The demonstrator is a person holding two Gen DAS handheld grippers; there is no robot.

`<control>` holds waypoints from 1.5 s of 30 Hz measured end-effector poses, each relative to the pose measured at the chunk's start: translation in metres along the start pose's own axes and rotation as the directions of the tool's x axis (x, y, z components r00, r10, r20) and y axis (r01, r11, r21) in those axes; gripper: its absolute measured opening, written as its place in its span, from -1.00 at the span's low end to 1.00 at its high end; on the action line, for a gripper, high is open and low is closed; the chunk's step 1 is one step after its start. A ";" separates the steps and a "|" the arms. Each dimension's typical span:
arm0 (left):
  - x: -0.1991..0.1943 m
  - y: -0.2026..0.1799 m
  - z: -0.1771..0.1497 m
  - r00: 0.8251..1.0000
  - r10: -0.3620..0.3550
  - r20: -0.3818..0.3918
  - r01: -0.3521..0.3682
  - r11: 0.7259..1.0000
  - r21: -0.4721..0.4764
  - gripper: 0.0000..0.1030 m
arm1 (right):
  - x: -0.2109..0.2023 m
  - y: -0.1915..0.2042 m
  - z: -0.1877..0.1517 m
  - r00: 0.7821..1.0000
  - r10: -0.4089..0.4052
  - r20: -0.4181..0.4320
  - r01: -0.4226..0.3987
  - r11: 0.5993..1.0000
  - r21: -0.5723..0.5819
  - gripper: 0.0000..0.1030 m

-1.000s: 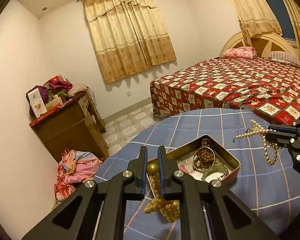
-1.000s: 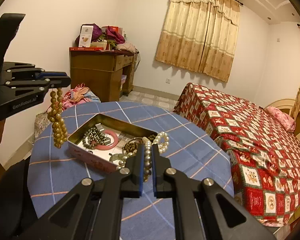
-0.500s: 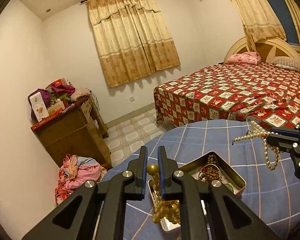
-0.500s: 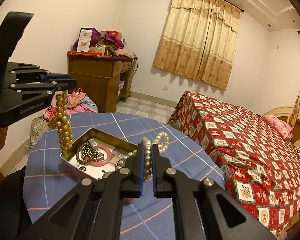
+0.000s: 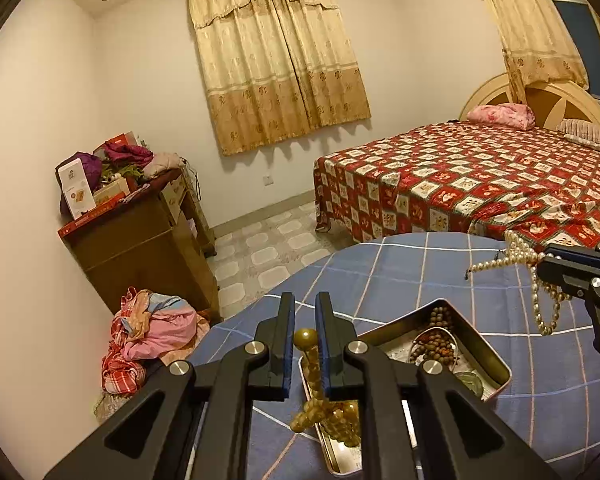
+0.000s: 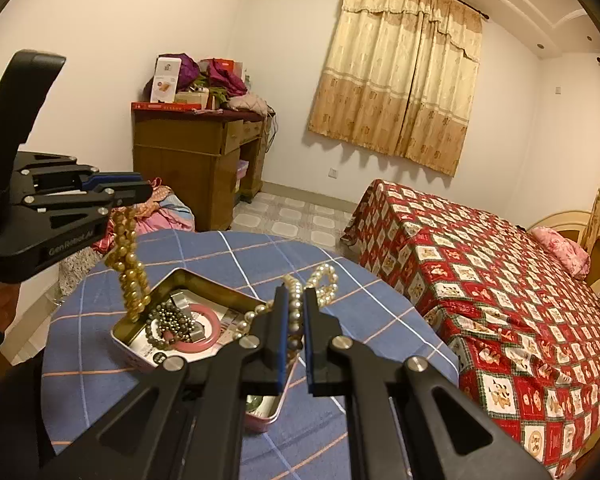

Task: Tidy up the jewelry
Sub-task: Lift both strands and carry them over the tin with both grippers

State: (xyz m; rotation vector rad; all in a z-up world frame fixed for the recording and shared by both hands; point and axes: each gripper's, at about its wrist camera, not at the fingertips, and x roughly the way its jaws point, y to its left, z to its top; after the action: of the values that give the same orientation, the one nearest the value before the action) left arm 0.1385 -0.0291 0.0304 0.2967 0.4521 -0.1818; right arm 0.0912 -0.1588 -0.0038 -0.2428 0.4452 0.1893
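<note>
An open metal tin (image 5: 496,364) (image 6: 188,278) sits on the round blue checked table (image 5: 440,272) (image 6: 260,252). It holds dark bead bracelets (image 6: 168,320), a pink bangle (image 6: 208,330) and brown beads (image 5: 436,344). My left gripper (image 5: 302,312) (image 6: 140,192) is shut on a gold bead strand (image 5: 324,408) (image 6: 128,264) that hangs over the tin's near corner. My right gripper (image 6: 296,296) (image 5: 540,268) is shut on a white pearl necklace (image 6: 320,280) (image 5: 540,300), held above the tin's far side.
A bed with a red patterned cover (image 5: 480,176) (image 6: 500,288) stands beyond the table. A wooden cabinet (image 5: 140,248) (image 6: 196,168) piled with boxes and clothes is by the wall. A heap of clothes (image 5: 152,332) lies on the floor.
Both grippers have risen and tilted up, still holding their strands. The gold strand's lower end has moved in over the tin's corner. The tin sits lower in both views.
</note>
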 end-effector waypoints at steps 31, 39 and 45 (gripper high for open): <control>0.058 -0.003 -0.031 0.992 -0.011 -0.128 0.011 1.000 -0.003 -0.81 | 0.064 0.011 -0.004 0.994 0.017 -0.105 -0.015 1.000 0.024 -0.84; 0.071 -0.001 -0.040 0.987 0.002 -0.160 -0.002 1.000 -0.002 -0.81 | 0.078 0.016 -0.011 0.990 0.010 -0.138 -0.007 1.000 0.021 -0.84; 0.079 -0.002 -0.050 0.983 0.006 -0.184 -0.006 1.000 0.000 -0.81 | 0.086 0.017 -0.016 0.986 0.014 -0.164 -0.009 1.000 0.029 -0.84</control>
State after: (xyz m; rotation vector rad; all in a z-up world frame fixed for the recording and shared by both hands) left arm 0.1879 -0.0238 -0.0491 0.3160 0.6343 -0.1485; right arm 0.1568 -0.1362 -0.0589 -0.2288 0.6124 0.1747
